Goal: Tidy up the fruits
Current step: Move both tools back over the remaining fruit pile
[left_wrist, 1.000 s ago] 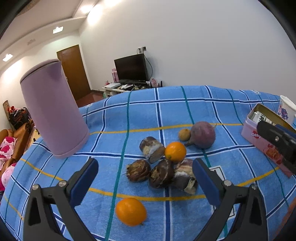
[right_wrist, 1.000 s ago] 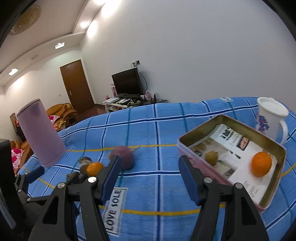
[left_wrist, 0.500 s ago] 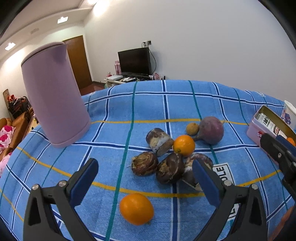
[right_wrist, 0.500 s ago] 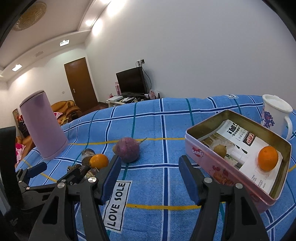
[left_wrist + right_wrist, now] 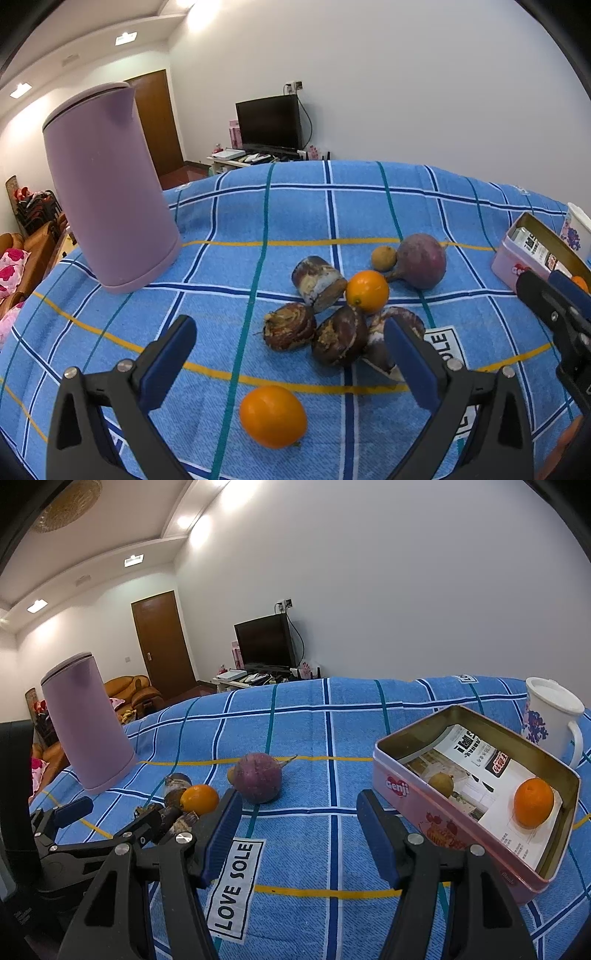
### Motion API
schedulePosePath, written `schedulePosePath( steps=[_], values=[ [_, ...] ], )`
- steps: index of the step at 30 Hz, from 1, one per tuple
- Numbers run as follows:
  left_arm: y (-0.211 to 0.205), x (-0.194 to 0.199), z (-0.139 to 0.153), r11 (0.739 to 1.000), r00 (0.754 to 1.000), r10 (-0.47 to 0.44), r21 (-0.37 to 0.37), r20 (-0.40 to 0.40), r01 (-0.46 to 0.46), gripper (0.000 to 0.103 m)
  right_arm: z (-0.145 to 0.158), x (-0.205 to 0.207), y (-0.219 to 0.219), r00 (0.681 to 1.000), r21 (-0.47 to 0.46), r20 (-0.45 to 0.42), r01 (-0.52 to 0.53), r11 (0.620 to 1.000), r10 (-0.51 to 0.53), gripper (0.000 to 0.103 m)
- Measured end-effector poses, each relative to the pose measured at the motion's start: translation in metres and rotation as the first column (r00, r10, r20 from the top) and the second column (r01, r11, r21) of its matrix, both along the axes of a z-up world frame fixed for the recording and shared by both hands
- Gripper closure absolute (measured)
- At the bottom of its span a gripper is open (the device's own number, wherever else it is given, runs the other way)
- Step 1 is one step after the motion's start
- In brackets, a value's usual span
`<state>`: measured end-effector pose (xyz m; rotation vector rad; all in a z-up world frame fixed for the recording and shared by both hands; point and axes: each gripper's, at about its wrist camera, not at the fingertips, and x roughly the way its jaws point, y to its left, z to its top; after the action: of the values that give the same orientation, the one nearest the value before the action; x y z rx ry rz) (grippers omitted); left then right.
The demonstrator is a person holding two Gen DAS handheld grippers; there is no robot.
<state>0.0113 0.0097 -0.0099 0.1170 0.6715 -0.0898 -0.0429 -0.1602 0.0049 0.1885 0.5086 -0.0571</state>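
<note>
Left tool (image 5: 288, 360) crept closer, jaws wide and empty, so I see the nearest orange (image 5: 272, 416) on the bench (image 5: 295, 206) just below its gap, right tool (image 5: 295, 836) half-open, farther off.

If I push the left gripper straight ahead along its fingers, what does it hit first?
Most likely the cluster of brown taro-like roots, lying straight ahead between the open fingers of the left gripper. The loose orange sits nearer but lower, probably passing underneath; depth is hard to judge.
</note>
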Motion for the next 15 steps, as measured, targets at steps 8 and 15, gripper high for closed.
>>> schedulePosePath(
  steps=[8,15],
  values=[
    [-0.0001,0.0005,-0.0011,1.0,1.0,-0.004,0.005,-0.006,0.004,0.0,-0.0003,0.0018,0.002,1.0,-0.013,-0.014,0.003,1.0,-0.003,0.037],
    [-0.0018,-0.0001,-0.0032,1.0,1.0,-0.002,0.021,-0.002,0.002,0.0,-0.0006,0.0023,0.0031,1.0,-0.02,-0.021,0.009,1.0,-0.009,0.037]
  ],
)
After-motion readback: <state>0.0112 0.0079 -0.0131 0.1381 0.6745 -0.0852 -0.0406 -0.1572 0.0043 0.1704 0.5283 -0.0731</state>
